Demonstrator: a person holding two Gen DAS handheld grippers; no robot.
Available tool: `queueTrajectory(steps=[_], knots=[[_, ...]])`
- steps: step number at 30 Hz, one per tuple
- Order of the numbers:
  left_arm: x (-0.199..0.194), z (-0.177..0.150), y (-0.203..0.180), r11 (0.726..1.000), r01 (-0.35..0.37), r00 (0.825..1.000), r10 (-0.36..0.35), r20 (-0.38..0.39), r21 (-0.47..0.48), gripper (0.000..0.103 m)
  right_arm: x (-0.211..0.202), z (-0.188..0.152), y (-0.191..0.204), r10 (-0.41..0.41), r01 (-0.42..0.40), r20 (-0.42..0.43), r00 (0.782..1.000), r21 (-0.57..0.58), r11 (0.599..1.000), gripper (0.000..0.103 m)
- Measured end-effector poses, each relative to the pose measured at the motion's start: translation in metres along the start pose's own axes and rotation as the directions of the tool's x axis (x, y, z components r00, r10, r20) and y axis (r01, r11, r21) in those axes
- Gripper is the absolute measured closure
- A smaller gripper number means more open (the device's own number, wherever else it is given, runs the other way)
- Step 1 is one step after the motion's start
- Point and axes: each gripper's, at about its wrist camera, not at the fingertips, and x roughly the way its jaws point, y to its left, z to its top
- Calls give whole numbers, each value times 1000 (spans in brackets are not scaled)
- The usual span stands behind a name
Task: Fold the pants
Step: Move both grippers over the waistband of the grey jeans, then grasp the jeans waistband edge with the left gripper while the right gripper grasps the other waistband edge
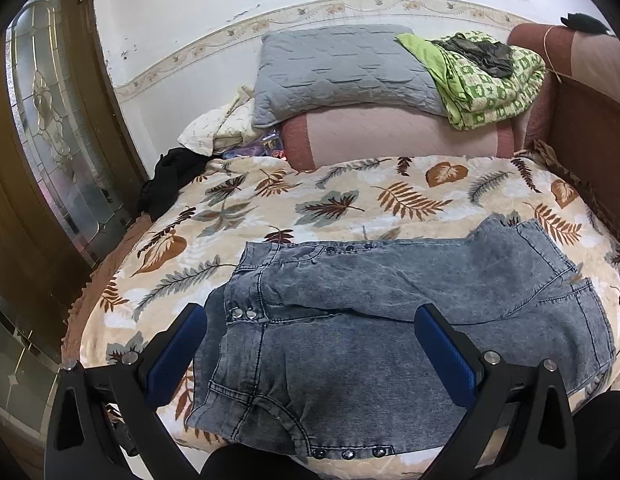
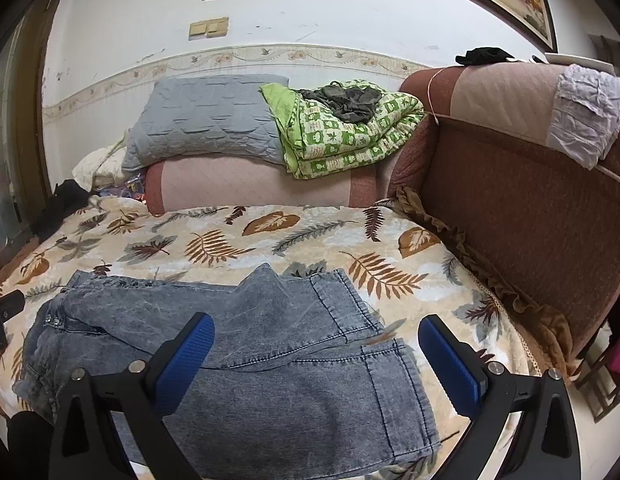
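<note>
Grey-blue acid-wash denim pants (image 1: 390, 320) lie on the leaf-print bedspread (image 1: 270, 200), folded so one layer lies over another. The waistband with snaps is at the left, the leg hems at the right. My left gripper (image 1: 310, 316) is open and empty, held above the waist end of the pants. My right gripper (image 2: 316, 328) is open and empty, held above the hem end of the pants (image 2: 270, 344). The tip of the left gripper (image 2: 2, 312) shows at the left edge of the right wrist view.
A grey pillow (image 1: 342, 68) and a green patterned blanket (image 1: 490, 80) rest on a pink bolster at the far end. A brown padded headboard (image 2: 530, 208) runs along the right. A wooden door with glass (image 1: 50, 140) is at the left. Black clothing (image 1: 166, 180) lies at the bed's left edge.
</note>
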Motion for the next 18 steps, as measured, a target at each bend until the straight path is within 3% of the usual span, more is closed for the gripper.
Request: queueTrajectory(steps=[18], knots=[[32, -2, 32, 998, -59, 996, 56, -67, -38, 0, 32, -6, 3, 25, -27, -83, 996, -19, 999, 0]])
